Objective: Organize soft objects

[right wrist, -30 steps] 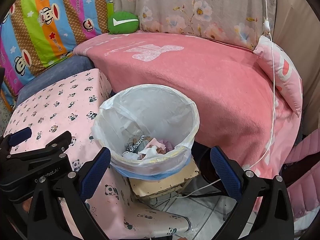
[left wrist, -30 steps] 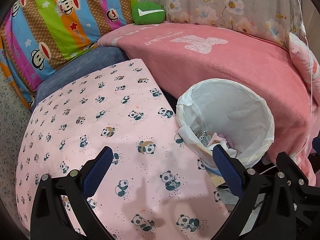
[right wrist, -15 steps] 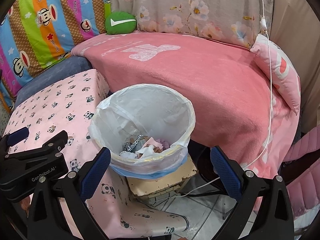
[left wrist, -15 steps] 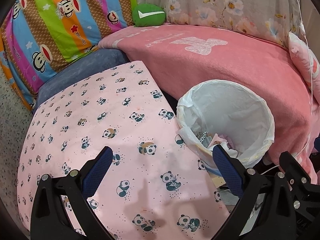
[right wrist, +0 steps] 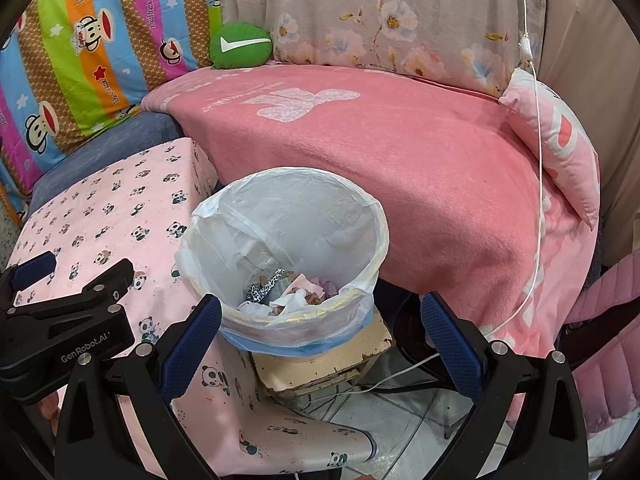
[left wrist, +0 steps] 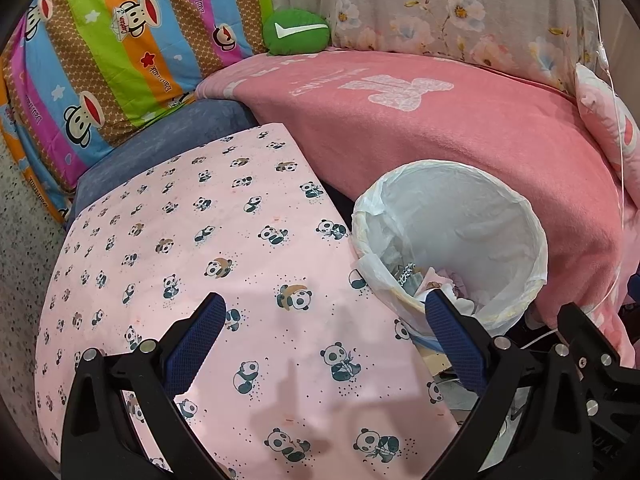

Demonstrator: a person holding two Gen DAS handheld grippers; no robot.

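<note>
The cloths [right wrist: 280, 294] lie crumpled at the bottom of the bin [right wrist: 376, 236], low in the centre of the right wrist view: a black-and-white spotted piece, a white one, and pink and lilac scraps bunched together. The bin is round, lined with a thin white bag [right wrist: 240, 224] folded over its rim, and stands on a worn cream box [right wrist: 320, 364] on the tiled floor, between the desk [left wrist: 224, 248] and the bed [right wrist: 400, 148]. The desk carries a pink cloth printed with pandas and fills the lower left of the left wrist view; the bed wears a pink blanket. At the upper left of both views a small green cushion [right wrist: 241, 46] rests against a striped monkey-print pillow [left wrist: 120, 48]; a pink pillow [right wrist: 560, 140] lies at the right edge, with a white cable [right wrist: 538, 160] hanging across it. The left gripper [left wrist: 324, 344] hovers over the desk, jaws wide apart and empty, its right finger in front of the bin's near rim. The right gripper [right wrist: 320, 340] hangs before the bin, jaws likewise apart, holding nothing.
</note>
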